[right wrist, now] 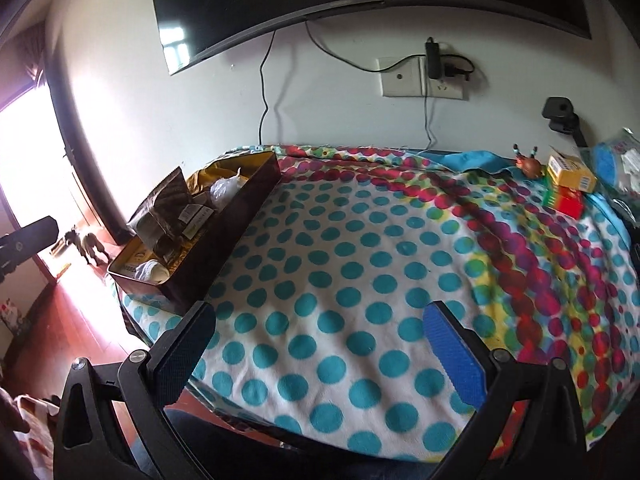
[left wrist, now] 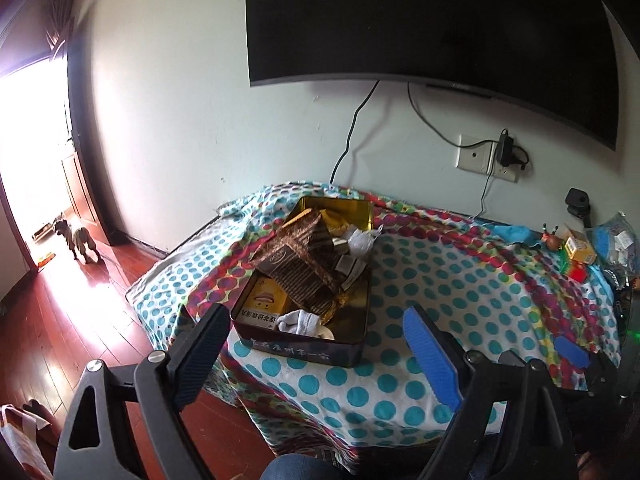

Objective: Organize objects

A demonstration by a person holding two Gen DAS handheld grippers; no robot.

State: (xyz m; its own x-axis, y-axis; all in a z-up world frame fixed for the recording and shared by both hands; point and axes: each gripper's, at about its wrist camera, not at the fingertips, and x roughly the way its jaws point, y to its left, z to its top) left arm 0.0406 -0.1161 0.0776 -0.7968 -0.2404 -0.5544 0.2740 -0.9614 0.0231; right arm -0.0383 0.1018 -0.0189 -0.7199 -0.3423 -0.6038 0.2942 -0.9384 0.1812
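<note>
On the dotted worktop (right wrist: 360,280), near its left edge, sits the overfilled tin (left wrist: 312,344); both tools, left tool (left wrist: 312,344) and right tool (right wrist: 320,344), are spread and empty, and the brown packet (left wrist: 304,264) heaped above the rim could spill if bumped

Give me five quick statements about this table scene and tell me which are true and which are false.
1. The tin box holds several things, including a white cloth. True.
2. The left claw grips the tin box. False: its jaws stand open with nothing between them.
3. The yellow carton lies inside the tin. False: it sits at the table's far right corner, on a red box.
4. The right claw is open over the dotted cloth. True.
5. The television stands on the table. False: it hangs on the wall above.
</note>
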